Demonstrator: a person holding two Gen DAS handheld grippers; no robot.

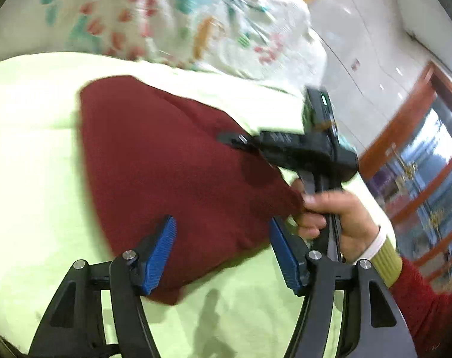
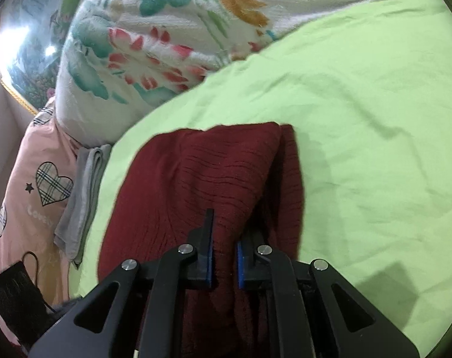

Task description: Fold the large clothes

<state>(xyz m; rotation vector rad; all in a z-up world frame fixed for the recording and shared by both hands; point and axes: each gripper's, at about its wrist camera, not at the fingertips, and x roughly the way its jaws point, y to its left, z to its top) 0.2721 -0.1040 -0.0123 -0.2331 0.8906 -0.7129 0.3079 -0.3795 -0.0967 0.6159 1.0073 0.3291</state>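
Nearest the left wrist camera, the left hand-held gripper [image 1: 221, 252] is standing wide open, its 2 blue pads [image 1: 158, 256] spread apart over the near edge of the dark red knitted garment [image 1: 166, 161] and gripping nothing. In the right wrist view, the right hand-held gripper [image 2: 225, 256] is sitting almost closed, its pads pinching a raised ridge of the same garment [image 2: 211, 173]. The left view is showing a person's hand [image 1: 336, 217] holding that gripper's handle at the garment's right edge, with a red sleeve and ribbed yellow-green cuff behind it. The garment is lying folded on the light green bedsheet [image 2: 360, 104]. Farther off, a flower-patterned white blanket [image 2: 154, 38] is lying bunched, beside a pink heart-print pillow [image 2: 32, 185] and a grey cloth [image 2: 82, 197].
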